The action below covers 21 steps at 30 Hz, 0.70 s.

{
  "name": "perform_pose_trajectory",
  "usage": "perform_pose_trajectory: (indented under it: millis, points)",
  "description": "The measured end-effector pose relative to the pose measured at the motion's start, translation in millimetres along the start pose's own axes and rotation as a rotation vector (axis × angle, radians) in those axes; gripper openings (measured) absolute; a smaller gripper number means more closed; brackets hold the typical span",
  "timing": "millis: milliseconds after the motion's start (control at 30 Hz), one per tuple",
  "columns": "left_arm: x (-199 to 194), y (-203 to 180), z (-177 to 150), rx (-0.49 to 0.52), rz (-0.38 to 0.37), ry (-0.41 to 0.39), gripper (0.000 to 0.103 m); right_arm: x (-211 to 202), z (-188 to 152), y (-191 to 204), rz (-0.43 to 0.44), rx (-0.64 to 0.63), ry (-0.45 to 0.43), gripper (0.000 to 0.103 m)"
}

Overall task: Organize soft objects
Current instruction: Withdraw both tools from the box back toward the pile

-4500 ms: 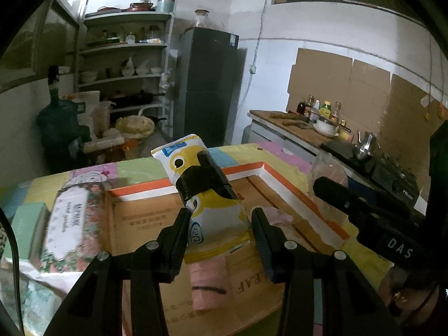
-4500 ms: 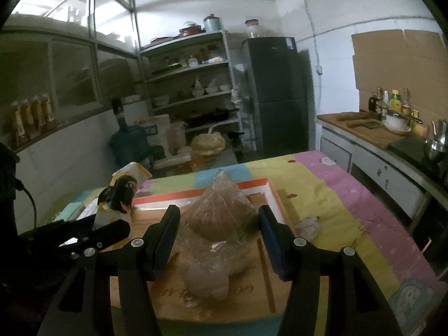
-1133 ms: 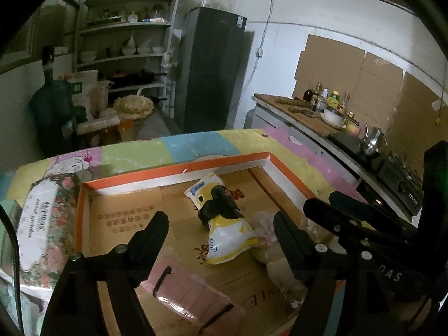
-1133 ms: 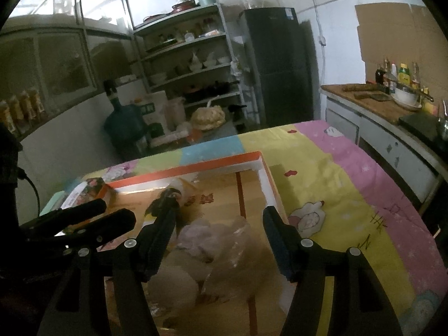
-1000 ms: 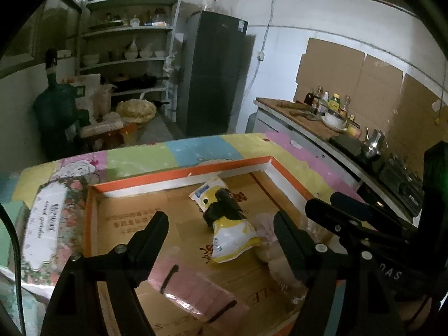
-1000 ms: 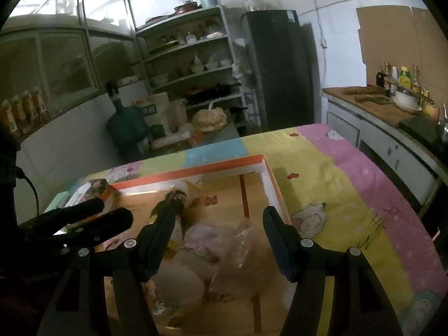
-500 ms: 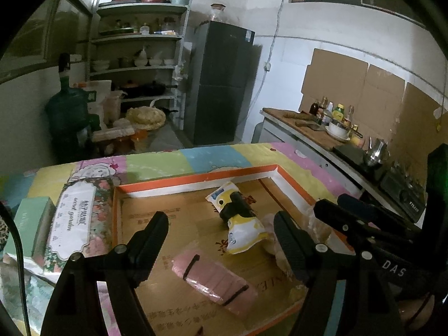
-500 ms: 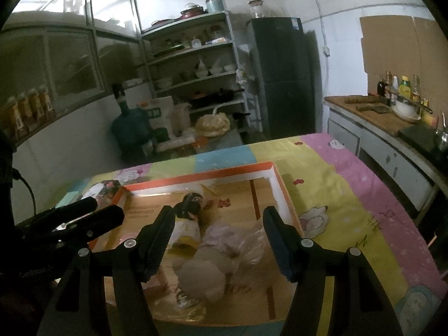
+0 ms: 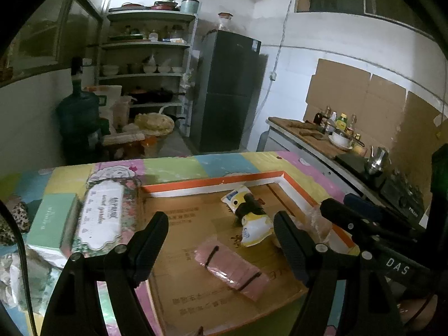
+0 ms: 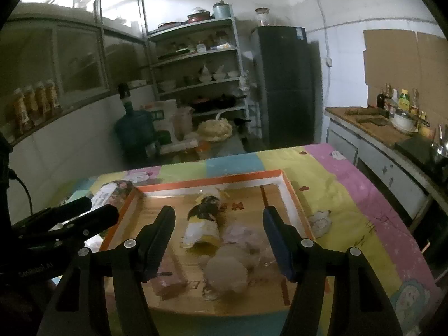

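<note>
A shallow cardboard tray with an orange rim (image 9: 212, 182) (image 10: 207, 181) lies on the colourful tablecloth. Inside it rest a yellow and white pouch with a black band (image 9: 247, 215) (image 10: 203, 225), a pink packet (image 9: 231, 267) (image 10: 168, 281) and a clear plastic bag of pale soft lumps (image 10: 232, 263) (image 9: 316, 221). My left gripper (image 9: 221, 245) is open above the tray's near side, nothing between its fingers. My right gripper (image 10: 217, 240) is open too, held above the pouch and the bag without touching them.
A floral tissue pack (image 9: 107, 214) and a mint-green box (image 9: 53, 221) lie left of the tray, with crumpled plastic (image 9: 19, 277) nearer me. Behind the table stand a shelf rack (image 9: 145, 64), a dark fridge (image 9: 226, 92), a water jug (image 9: 77, 117) and a counter with bottles (image 9: 333, 128).
Both grippers have drawn back and risen from the tray, so the pouch, pink packet and bag look smaller and farther. More of the tissue pack and green box shows on the left.
</note>
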<state>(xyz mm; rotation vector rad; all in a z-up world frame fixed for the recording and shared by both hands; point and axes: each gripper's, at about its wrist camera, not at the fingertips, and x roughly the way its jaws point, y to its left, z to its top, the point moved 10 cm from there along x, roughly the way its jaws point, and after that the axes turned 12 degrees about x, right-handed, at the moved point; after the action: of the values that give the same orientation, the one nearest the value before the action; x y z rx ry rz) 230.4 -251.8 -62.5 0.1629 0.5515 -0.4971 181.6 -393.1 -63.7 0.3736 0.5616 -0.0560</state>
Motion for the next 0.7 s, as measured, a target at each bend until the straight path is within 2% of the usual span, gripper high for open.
perform_pose_trajectory:
  millis: [700]
  points:
    - [-62.4,48.4,-13.6,-0.041,0.076,-0.052,0.077,-26.5,-9.2,72.6,0.068,-0.069,-0.019,0.067]
